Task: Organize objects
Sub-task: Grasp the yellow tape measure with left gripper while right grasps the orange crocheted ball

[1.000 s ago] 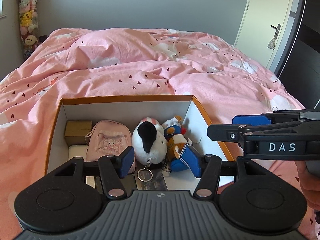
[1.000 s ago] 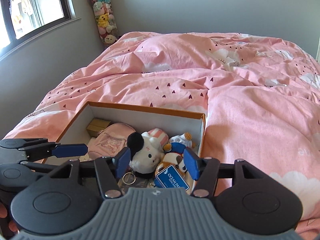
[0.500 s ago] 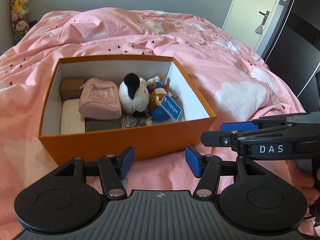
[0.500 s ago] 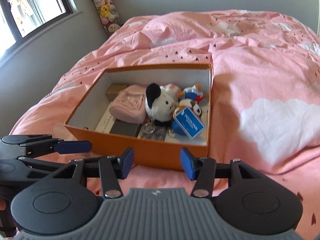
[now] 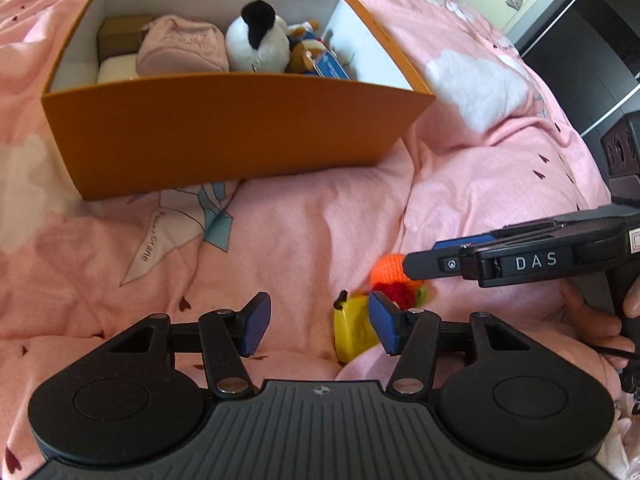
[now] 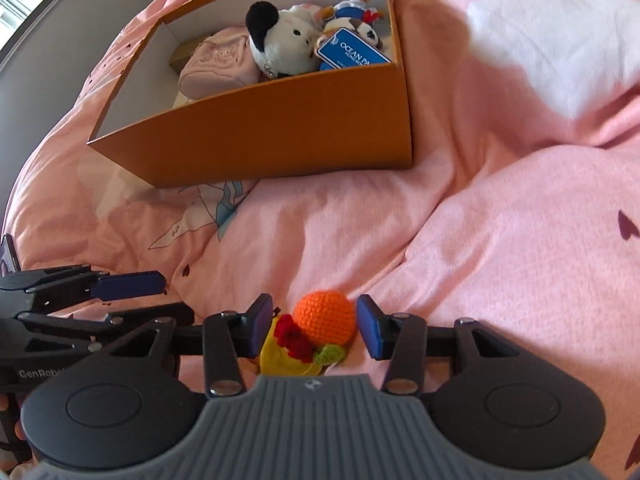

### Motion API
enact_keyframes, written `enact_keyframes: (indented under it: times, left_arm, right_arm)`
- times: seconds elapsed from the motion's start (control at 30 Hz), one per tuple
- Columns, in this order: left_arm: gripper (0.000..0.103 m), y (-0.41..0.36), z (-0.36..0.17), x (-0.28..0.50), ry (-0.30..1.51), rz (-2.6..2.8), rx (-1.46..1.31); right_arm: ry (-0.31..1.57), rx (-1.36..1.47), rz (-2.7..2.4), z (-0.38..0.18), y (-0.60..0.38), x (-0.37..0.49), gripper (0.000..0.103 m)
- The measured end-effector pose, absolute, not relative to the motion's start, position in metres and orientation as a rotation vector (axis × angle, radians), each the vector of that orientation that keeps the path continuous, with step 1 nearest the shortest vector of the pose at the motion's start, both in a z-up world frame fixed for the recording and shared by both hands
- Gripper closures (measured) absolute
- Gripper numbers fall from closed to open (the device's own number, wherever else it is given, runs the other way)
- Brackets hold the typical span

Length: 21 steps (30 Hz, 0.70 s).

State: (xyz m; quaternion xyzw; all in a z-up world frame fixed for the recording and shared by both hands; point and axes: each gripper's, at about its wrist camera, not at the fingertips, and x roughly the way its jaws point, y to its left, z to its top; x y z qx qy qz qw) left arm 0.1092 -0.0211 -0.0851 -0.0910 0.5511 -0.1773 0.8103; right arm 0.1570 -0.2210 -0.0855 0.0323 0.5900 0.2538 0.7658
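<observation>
- Right wrist view: the right hand-held gripper (image 6: 316, 330) hangs low over the pink bed cover (image 6: 500, 240). Its two blue pads are spread apart, one on each side of the orange knitted ball (image 6: 324, 318), and do not touch it.
- A red woolly bit (image 6: 294, 338) and a small green woolly bit (image 6: 330, 354) sit right by the orange knitted ball. I cannot tell if they are joined to it.
- A yellow thing (image 6: 280, 362) lies just under and beside the orange knitted ball. It is partly hidden, so I cannot tell what it is.
- The left hand-held gripper (image 5: 316, 326) is also spread wide and holds nothing. Its right pad is just beside the yellow thing (image 5: 354, 334), near the orange knitted ball (image 5: 390, 272).
- The orange box (image 6: 280, 128) stands on the bed cover, well beyond the orange knitted ball. It has no lid on.
- Inside the orange box are a white and black plush toy (image 6: 286, 46), a pink pouch (image 6: 220, 66), smaller plush toys and a blue tag (image 6: 352, 54).
</observation>
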Motion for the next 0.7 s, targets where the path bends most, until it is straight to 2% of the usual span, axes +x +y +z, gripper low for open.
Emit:
enact_keyframes:
  times: [0.23, 0.43, 0.7]
  left_arm:
    - [0.039, -0.028, -0.114, 0.122, 1.276, -0.449, -0.244]
    - [0.039, -0.036, -0.124, 0.125, 1.309, -0.461, -0.245]
    - [0.039, -0.053, -0.144, 0.131, 1.369, -0.463, -0.235]
  right_arm:
    - [1.337, 0.041, 0.592, -0.096, -0.211, 0.162, 0.053]
    - [1.366, -0.002, 0.588, -0.111, -0.203, 0.166, 0.047]
    - [1.360, 0.006, 0.569, -0.113, -0.208, 0.168, 0.055]
